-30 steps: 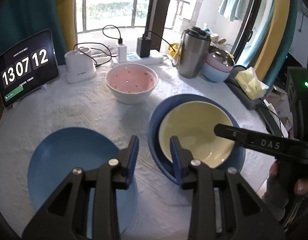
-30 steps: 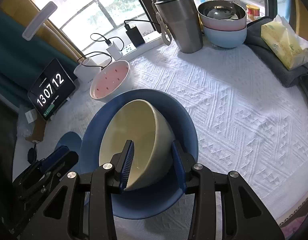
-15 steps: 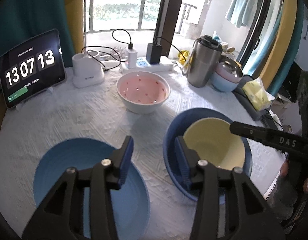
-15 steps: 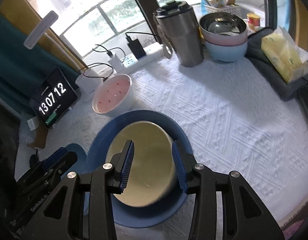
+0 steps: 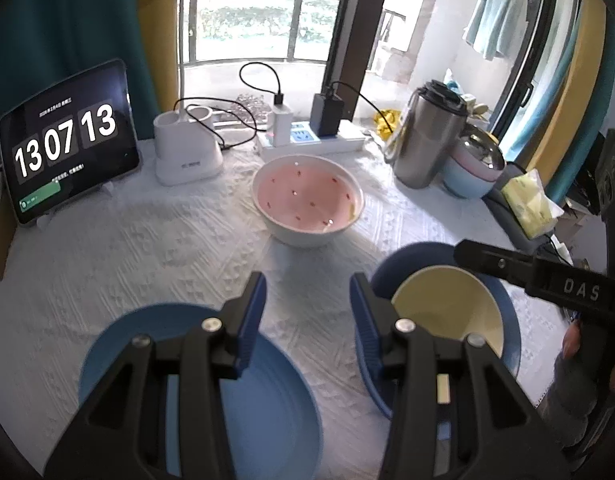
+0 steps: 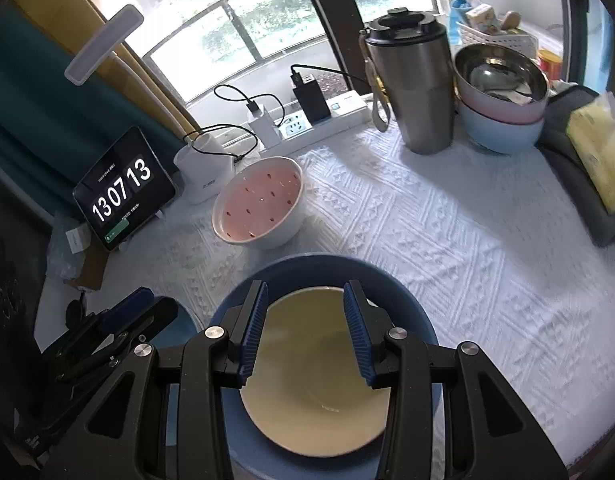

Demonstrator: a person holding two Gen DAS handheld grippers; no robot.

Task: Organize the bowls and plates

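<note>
A cream-yellow bowl [image 6: 315, 392] lies flat inside a deep blue dish [image 6: 327, 264] on the white cloth. My right gripper [image 6: 305, 328] hovers just above the bowl, open, touching nothing. In the left wrist view the same bowl [image 5: 447, 304] and dish [image 5: 381, 280] sit at the right, with a right finger [image 5: 527, 272] over them. My left gripper [image 5: 307, 316] is open and empty above the gap between that dish and a flat blue plate [image 5: 247, 400] at lower left. A pink bowl with red specks [image 5: 307, 204] stands farther back in the middle.
Along the back stand a tablet clock [image 5: 67, 144], a white holder [image 5: 187, 152], a power strip with chargers [image 5: 307, 138] and a steel tumbler [image 5: 427, 136]. Stacked bowls [image 6: 499, 96] and a yellow tissue pack [image 6: 599, 148] crowd the right edge.
The yellow bowl went from tilted between the right fingers to lying flat in the blue dish. Both grippers drew back and up. The left jaws widened.
</note>
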